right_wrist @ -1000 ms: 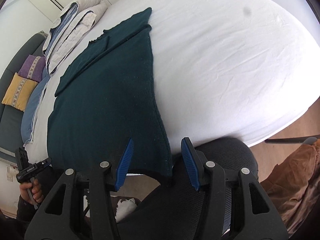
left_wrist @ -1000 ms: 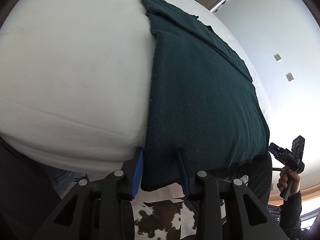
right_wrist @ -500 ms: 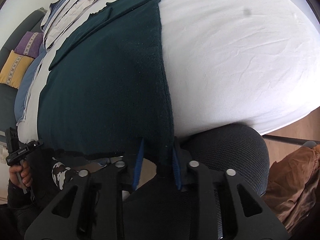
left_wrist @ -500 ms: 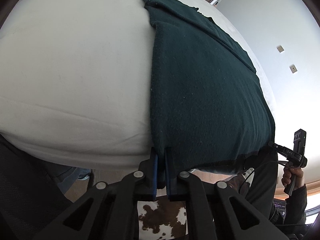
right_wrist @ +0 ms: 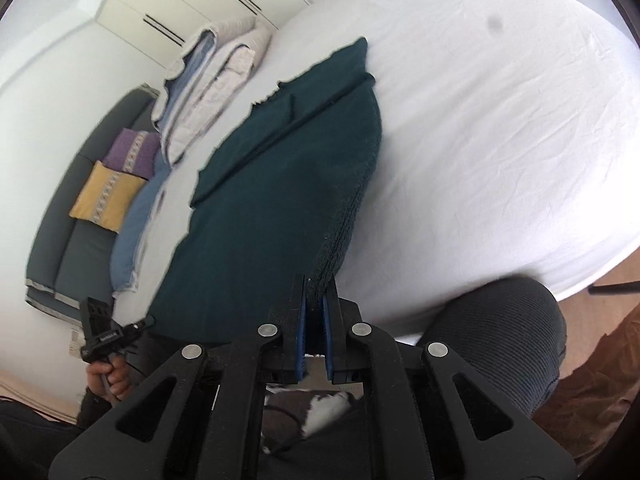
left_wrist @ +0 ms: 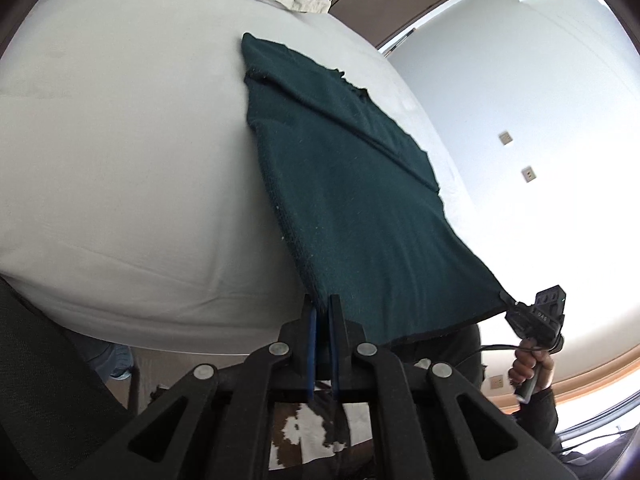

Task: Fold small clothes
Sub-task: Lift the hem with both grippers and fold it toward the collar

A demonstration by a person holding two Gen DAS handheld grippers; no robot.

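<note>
Left tool (left_wrist: 322,312) pinches the near left corner of the dark green knit sweater (left_wrist: 352,184); right tool (right_wrist: 316,292) pinches the near right corner. Near hem raised off the white bed (left_wrist: 120,160), far part lying flat, likely for folding forward. Coarse ribbed edges.

A knitted garment (left_wrist: 352,184) is spread on the bed (left_wrist: 132,152), with folded bedding (right_wrist: 216,80) stacked behind it.
</note>
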